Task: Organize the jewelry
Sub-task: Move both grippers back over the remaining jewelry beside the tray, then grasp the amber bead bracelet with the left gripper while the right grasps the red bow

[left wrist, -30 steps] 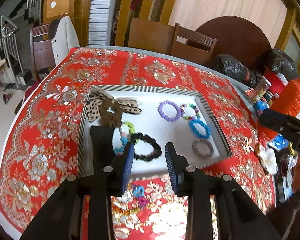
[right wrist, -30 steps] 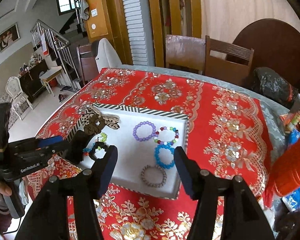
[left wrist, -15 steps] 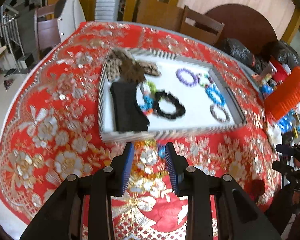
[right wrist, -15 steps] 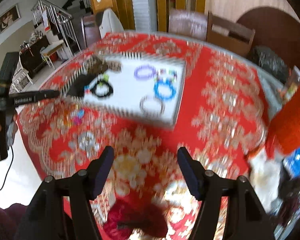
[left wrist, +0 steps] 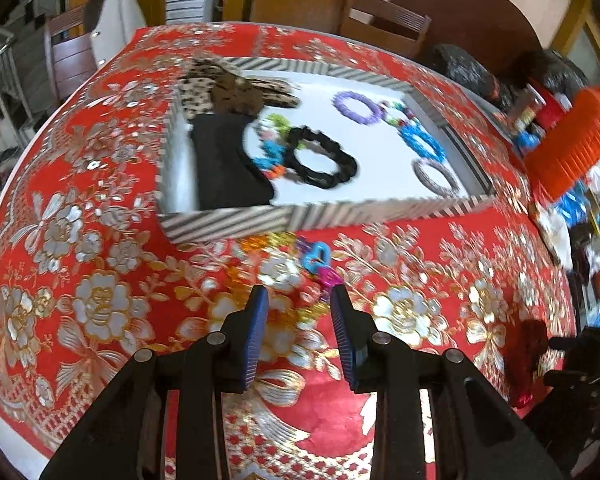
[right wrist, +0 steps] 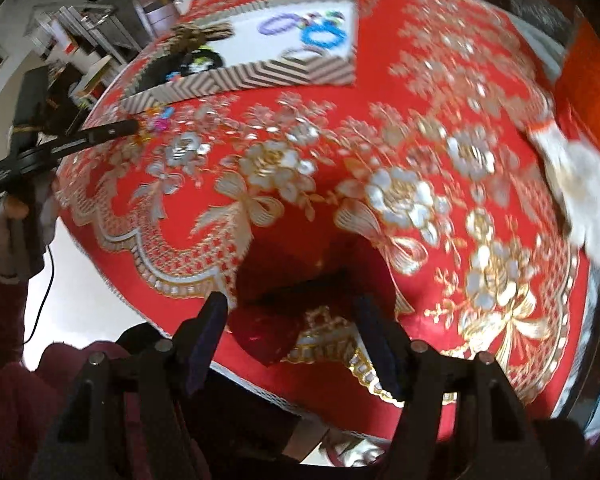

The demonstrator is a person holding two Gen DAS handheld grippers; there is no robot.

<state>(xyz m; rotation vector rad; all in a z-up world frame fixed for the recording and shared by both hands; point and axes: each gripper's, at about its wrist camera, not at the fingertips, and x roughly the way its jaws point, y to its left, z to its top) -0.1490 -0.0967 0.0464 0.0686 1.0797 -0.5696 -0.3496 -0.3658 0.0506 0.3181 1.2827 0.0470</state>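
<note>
A striped tray (left wrist: pixel 228 224) on the red tablecloth holds a black scrunchie (left wrist: pixel 322 158), purple (left wrist: pixel 358 106), blue (left wrist: pixel 422 142) and grey (left wrist: pixel 436 176) bracelets, a leopard bow (left wrist: pixel 236 88) and a black cloth (left wrist: pixel 224 164). A loose colourful bracelet (left wrist: pixel 318 260) lies on the cloth just in front of the tray. My left gripper (left wrist: pixel 298 332) is open, just short of it. My right gripper (right wrist: pixel 288 340) is open at the table's near edge around a dark red scrunchie (right wrist: pixel 268 332). The tray (right wrist: pixel 260 72) shows far off in the right wrist view.
An orange container (left wrist: pixel 572 140) and a clutter of small items stand at the table's right side. A white cloth (right wrist: pixel 580 196) lies at right. Chairs stand beyond the far edge. The left gripper (right wrist: pixel 112 134) shows in the right view.
Both grippers pulled back from the tray toward the near table edge. The left lowered toward the loose bracelet. The right dropped low to the dark red scrunchie.
</note>
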